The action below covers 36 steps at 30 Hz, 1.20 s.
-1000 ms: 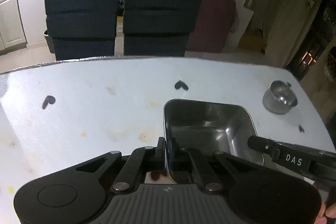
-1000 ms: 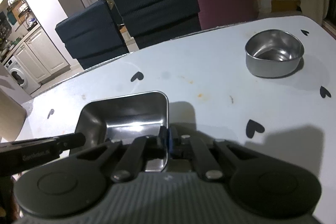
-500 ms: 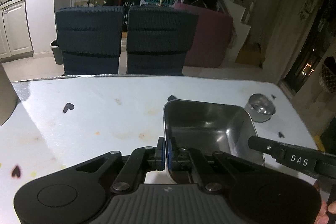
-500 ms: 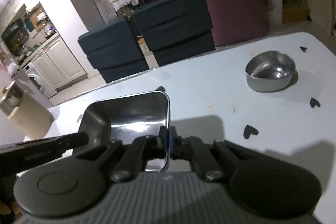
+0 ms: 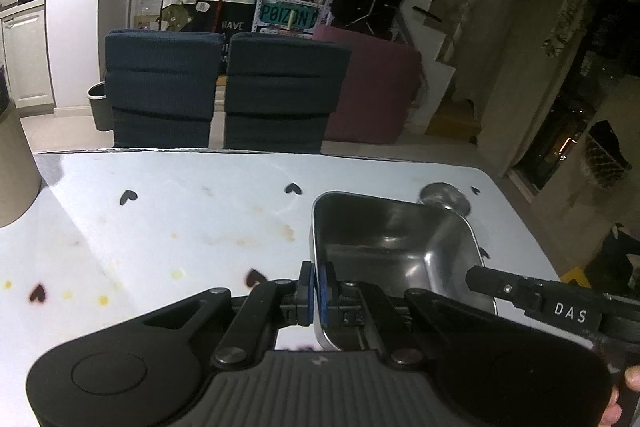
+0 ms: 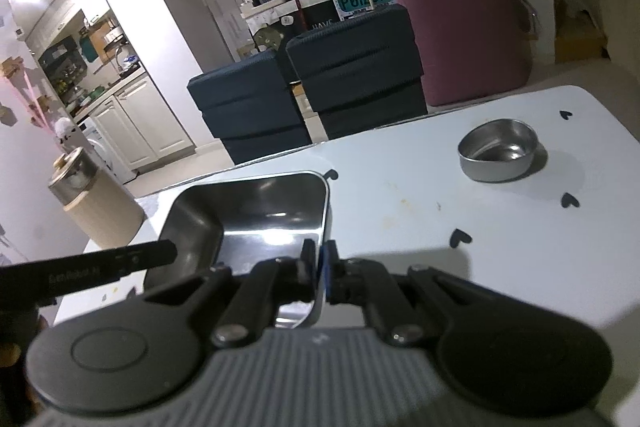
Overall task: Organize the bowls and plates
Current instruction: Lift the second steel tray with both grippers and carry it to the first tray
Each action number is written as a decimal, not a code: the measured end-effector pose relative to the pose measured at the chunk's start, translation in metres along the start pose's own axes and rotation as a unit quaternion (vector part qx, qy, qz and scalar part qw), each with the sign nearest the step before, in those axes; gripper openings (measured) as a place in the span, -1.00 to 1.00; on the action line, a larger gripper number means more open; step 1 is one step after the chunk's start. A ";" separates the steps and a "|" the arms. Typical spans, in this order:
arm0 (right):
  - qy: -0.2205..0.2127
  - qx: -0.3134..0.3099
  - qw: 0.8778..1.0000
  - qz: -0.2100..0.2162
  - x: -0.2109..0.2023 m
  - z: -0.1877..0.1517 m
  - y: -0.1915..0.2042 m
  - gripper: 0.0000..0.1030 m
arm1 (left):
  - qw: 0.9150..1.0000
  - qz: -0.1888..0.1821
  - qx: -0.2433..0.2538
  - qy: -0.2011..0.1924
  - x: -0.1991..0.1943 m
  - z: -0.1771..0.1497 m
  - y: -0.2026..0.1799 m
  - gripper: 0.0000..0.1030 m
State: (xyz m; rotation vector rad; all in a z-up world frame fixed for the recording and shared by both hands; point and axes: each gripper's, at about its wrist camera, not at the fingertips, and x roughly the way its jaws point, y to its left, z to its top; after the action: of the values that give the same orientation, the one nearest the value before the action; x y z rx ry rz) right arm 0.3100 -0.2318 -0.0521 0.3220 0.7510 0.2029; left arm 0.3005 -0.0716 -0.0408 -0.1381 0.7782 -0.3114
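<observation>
I have lifted the tray (image 5: 394,247) higher off the table (image 5: 180,227), both grippers (image 5: 318,287) (image 6: 319,269) pinched on opposite rims, round bowl (image 6: 498,155) toward the far right corner.

"DAS" on right gripper (image 5: 568,311); seemingly "POIZON" sign (image 5: 289,17)

The square steel tray (image 5: 394,247) has risen higher above the tabletop (image 5: 192,219), and the round bowl (image 6: 498,150) now appears farther from it.
</observation>
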 end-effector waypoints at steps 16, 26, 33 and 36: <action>0.011 -0.016 1.000 -0.019 -0.047 -0.032 -0.025 -0.88 | 0.999 -0.038 0.006 0.034 -0.005 -0.050 -0.035 -0.93; 0.024 -0.036 0.998 -0.039 -0.048 -0.040 -0.037 -0.87 | 0.995 -0.033 0.049 0.080 0.025 -0.068 -0.052 -0.89; 0.036 -0.056 0.996 -0.057 -0.045 -0.044 -0.037 -0.87 | 0.991 -0.024 0.071 0.109 0.042 -0.082 -0.058 -0.84; 0.040 -0.065 0.995 -0.061 -0.043 -0.046 -0.036 -0.86 | 0.990 -0.020 0.074 0.119 0.046 -0.087 -0.059 -0.82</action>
State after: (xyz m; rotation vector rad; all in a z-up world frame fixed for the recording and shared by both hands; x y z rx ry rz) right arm 0.2492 -0.2683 -0.0690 0.1443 0.8300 0.1486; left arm 0.2566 -0.1432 -0.1190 0.0236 0.9851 -0.4282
